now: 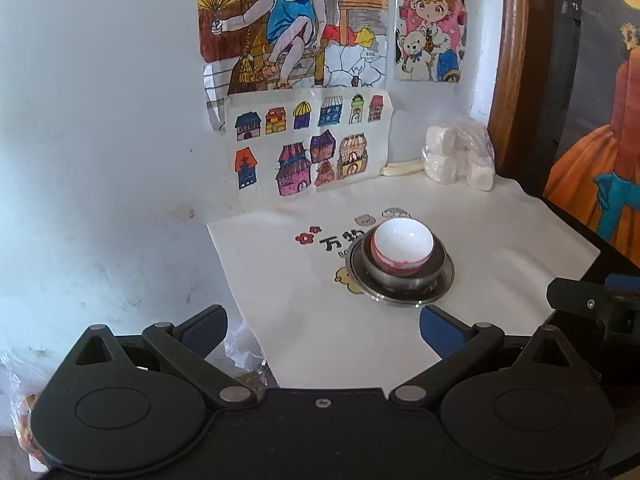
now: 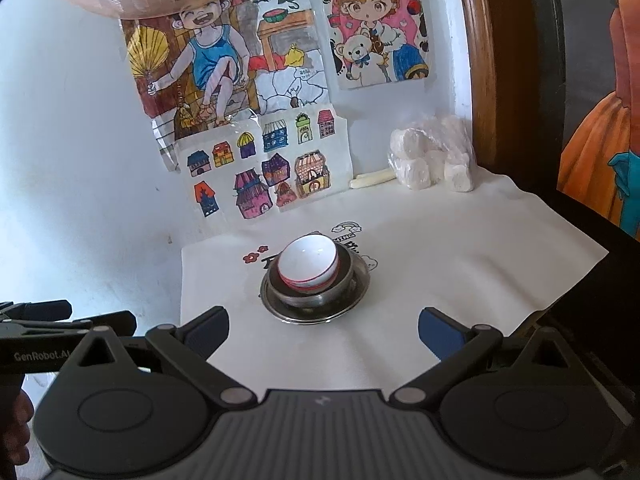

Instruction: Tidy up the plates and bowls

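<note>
Both the left gripper point(image 1: 323, 326) and right gripper point(image 2: 323, 330) are hovering spread and empty while the white red-rimmed ceramic bowl point(image 2: 309, 264) is sitting inside the steel bowl point(image 2: 316, 298) on the round steel plate point(image 2: 308, 317) at twelve o'clock, so any correction should be approaching slowly, gripping the rim squarely.

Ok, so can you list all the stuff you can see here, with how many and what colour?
bowl: one, white inside, red outside, sitting in the metal bowl.
metal bowl: one, silver, on the metal plate.
metal plate: one, silver, middle of the cloth.
cloth: one, white with printed cartoons, covering the table.
drawings: three, colourful, taped on the white wall.
bag of white lumps: one, clear plastic, back right corner.
pale stick: one, cream, beside the bag.
left hand-held gripper: black with blue pads, open, empty.
right hand-held gripper: black with blue pads, open, empty.
</note>
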`<state>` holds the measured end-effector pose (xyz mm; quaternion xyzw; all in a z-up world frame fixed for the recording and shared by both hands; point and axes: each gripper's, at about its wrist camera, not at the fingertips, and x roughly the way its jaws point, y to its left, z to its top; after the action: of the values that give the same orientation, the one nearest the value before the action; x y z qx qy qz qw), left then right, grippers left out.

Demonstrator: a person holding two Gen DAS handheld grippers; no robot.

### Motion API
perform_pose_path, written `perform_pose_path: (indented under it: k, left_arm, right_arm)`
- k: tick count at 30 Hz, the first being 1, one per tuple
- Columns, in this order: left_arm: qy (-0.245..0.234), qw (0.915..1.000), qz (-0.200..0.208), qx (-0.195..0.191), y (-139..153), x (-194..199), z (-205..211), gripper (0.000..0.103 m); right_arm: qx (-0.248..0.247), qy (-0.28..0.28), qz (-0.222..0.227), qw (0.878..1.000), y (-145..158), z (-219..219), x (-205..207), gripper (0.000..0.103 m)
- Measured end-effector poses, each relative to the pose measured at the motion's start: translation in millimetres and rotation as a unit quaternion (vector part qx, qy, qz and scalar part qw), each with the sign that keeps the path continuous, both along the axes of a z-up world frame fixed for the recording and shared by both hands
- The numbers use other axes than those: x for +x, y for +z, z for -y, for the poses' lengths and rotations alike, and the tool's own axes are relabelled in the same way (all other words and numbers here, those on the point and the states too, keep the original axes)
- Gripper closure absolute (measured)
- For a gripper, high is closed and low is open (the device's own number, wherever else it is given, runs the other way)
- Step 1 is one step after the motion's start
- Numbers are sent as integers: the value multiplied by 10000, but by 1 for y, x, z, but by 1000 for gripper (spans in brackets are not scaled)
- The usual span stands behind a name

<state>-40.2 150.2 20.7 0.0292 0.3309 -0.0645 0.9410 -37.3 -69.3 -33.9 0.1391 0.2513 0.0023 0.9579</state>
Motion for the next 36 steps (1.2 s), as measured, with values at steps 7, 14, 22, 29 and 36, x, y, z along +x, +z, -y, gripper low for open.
perform_pose_path:
  k: [7,14,22,29,36]
  left_arm:
    - [-217,9997,14,-125,0,-10,-12,1]
    - [-419,9988,55,-245,1,-20,-18,1]
    - [-460,9984,22,-316,-1,-27,-24,1]
    - [-411,9986,26,-317,0,-33,-30,1]
    - [-400,9986,19,-353,0,-36,-33,1]
  right_arm:
    - [-99,-200,3,9998,-4,-13,-14,0]
    - [-178,-303,-8,9994,-4,-21,-27,0]
    - [-244,-284,9,9993,-2,-30,-36,0]
    - [-250,-248,-16,9994,-3,-35,-41,0]
    - [-271,-224,-28,9994,-3,-39,-45,0]
